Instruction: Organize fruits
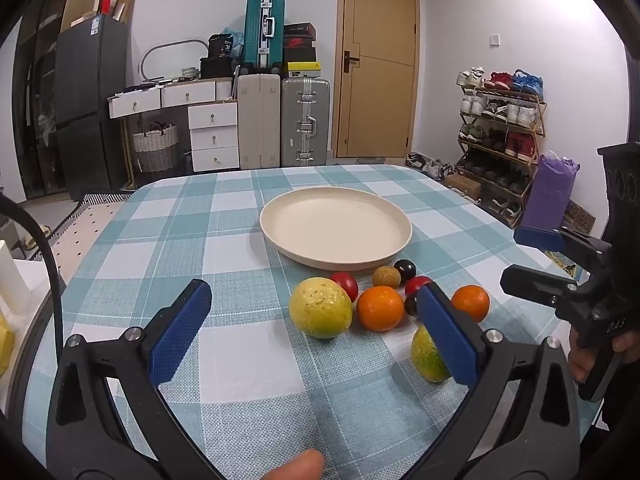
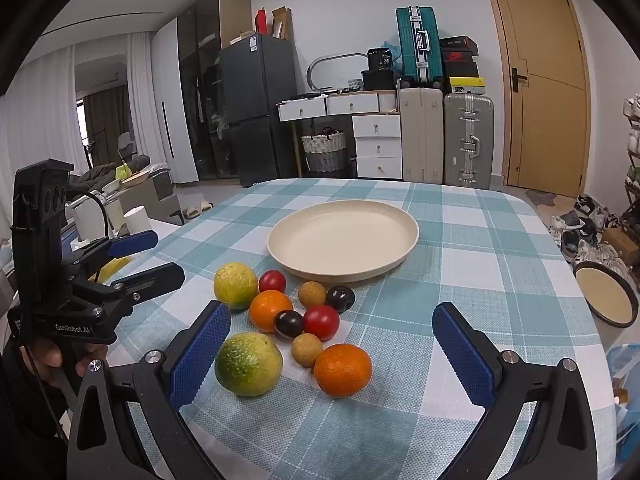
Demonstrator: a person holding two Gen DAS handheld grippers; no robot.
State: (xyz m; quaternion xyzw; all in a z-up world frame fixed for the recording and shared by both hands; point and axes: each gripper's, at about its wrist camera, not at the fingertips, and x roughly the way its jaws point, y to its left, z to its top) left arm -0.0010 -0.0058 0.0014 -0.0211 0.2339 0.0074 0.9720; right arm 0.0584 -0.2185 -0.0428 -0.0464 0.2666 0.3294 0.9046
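the counter (image 2: 500, 240) carries a teal-and-white checked cloth. a cream plate (image 2: 343, 236) sits at the centre of the right wrist view, nothing on it.

the fruits lie in a loose cluster just below the plate, in the lower middle of that view, all resting on the cloth:
- two yellow-green citrus: the far one (image 2: 235, 286) at the cluster's upper left, the near one (image 2: 248, 364) at its lower left.
- two oranges: one (image 2: 271, 310) mid-cluster, one (image 2: 342, 369) at lower right.
- two red fruits (image 2: 272, 281) (image 2: 321, 322).
- two dark plums (image 2: 340, 298) (image 2: 288, 323).
- two small tan fruits (image 2: 312, 294) (image 2: 307, 349).

left tool (image 1: 316, 330): jaws spread fully wide, nothing between the pads, hanging above the cloth in the lower part of the left wrist view, its right-hand pad overlapping the near citrus in the picture.

right tool (image 2: 332, 354): jaws likewise at full spread, gripping nothing; the near citrus and the lower-right orange appear in the gap between its pads.
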